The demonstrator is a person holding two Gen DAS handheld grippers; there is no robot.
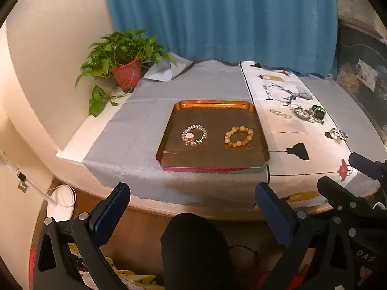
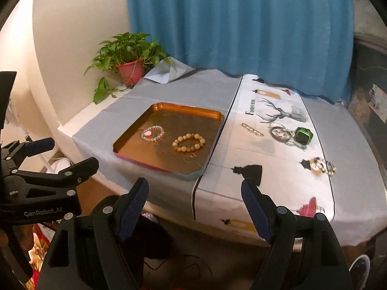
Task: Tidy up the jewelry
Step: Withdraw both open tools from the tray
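Note:
An orange tray [image 1: 262, 146] [image 2: 130, 130] lies on the table and holds a clear bead bracelet with a pink charm [image 1: 194, 134] [image 2: 153, 133] and an amber bead bracelet [image 1: 238, 136] [image 2: 189, 142]. On the white printed cloth to its right lie a clear bead strand [image 1: 280, 114] [image 2: 252, 129], a tangle of bangles [image 1: 302, 113] [image 2: 280, 132], a green watch [image 1: 318, 112] [image 2: 303, 136] and a dark-and-pale bead bracelet [image 1: 338, 134] [image 2: 323, 165]. My left gripper [image 1: 193, 207] and my right gripper [image 2: 194, 207] are both open and empty, held off the table's near edge.
A potted green plant [image 1: 125, 60] [image 2: 129, 56] stands at the back left corner. A blue curtain [image 1: 217, 17] hangs behind the table. A grey cloth [image 1: 135, 130] covers the left half of the table. A dark cabinet [image 1: 362, 72] stands at right.

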